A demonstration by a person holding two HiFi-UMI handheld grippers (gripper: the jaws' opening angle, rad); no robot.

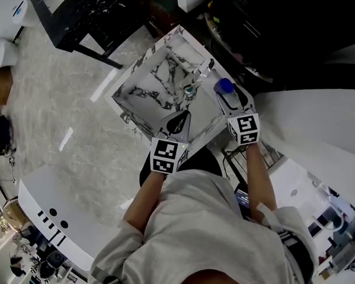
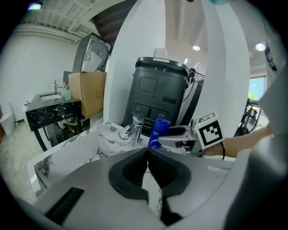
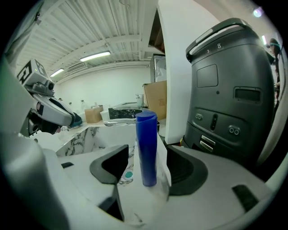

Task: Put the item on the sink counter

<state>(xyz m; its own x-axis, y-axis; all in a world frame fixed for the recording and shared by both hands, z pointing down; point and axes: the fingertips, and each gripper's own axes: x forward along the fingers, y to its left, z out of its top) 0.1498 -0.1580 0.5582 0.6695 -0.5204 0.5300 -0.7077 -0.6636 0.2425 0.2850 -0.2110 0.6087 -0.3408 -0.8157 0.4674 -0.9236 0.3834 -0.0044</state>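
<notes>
The bottle (image 3: 146,148) is standing upright on the sink counter (image 1: 209,129), just right of the faucet (image 2: 135,130), between the spread jaws of the right gripper (image 1: 227,99). The left gripper (image 1: 180,122) is hovering over the sink's (image 1: 145,77) near rim, and a machine (image 3: 229,90) is standing behind the counter

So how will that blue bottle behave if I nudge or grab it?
Probably tippy: the bottle is tall and slim and stands upright on a small base. Its round body would likely roll if it went over. The plastic looks smooth, so it may slip; a grip around mid-height seems safest.
</notes>
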